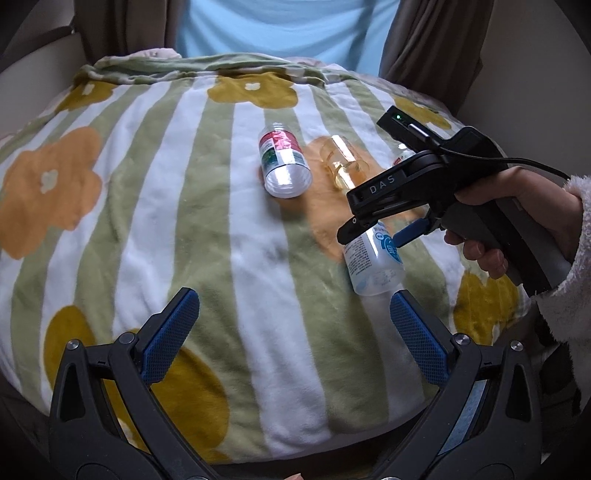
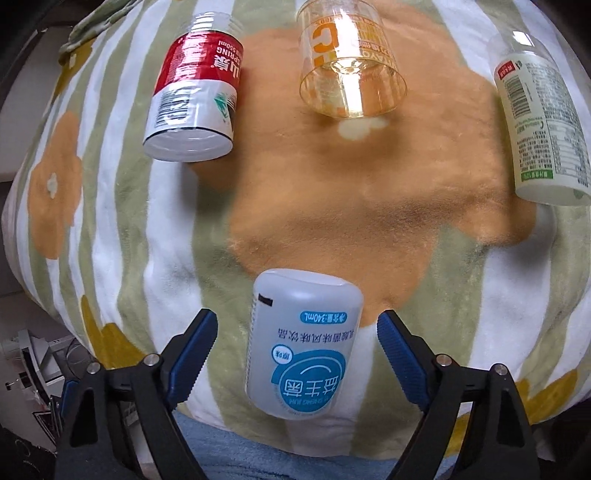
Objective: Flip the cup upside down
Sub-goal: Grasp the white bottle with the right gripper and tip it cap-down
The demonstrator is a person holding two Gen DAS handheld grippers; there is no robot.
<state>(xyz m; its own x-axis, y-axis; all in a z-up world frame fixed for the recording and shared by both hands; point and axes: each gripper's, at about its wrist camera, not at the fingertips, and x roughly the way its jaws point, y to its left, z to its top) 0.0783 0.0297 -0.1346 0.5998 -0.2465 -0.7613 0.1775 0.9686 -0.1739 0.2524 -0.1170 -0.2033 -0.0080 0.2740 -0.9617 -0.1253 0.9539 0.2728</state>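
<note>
A milky white cup with a blue label [image 2: 303, 343] sits on the flowered blanket [image 2: 332, 184], its closed rounded end toward the far side of the right wrist view. My right gripper [image 2: 297, 317] is open, one blue pad on each side of the cup with a gap to both. In the left wrist view the same cup [image 1: 373, 262] shows just under the right gripper [image 1: 373, 236], which a hand [image 1: 491, 221] holds. My left gripper [image 1: 293, 299] is open near the blanket's front edge, with nothing between its fingers.
A red-labelled cup [image 2: 195, 88] lies tilted at the far left, a clear orange-printed cup [image 2: 351, 62] at the far middle, and a green-and-white labelled cup [image 2: 543, 129] at the right. A person in a light blue top [image 1: 280, 26] sits behind the blanket.
</note>
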